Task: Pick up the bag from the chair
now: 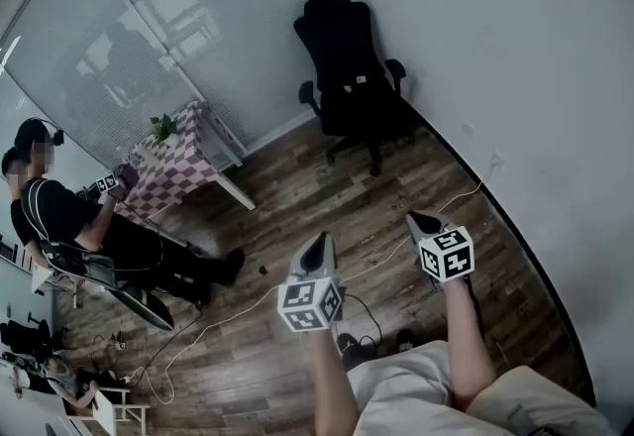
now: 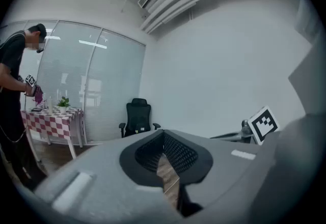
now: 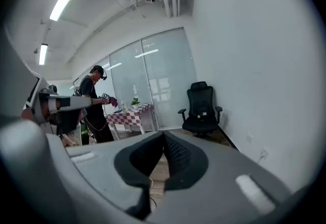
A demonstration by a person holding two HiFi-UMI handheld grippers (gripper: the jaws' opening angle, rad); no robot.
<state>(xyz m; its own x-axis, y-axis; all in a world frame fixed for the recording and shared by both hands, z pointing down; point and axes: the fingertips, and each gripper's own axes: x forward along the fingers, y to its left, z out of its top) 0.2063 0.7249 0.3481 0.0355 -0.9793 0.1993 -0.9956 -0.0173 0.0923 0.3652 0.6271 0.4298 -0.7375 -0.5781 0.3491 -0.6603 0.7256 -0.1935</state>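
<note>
A black office chair stands at the far end of the room by the white wall, also in the left gripper view and the right gripper view. On its seat lies a dark mass with a small pale tag; I cannot tell it apart from the chair as a bag. My left gripper and right gripper hover side by side over the wooden floor, well short of the chair, both pointing towards it. Each has its jaws shut with nothing between them.
A table with a red-checked cloth and a small plant stands left by the glass wall. Another person holding grippers stands beside it. White cables run across the floor in front of me.
</note>
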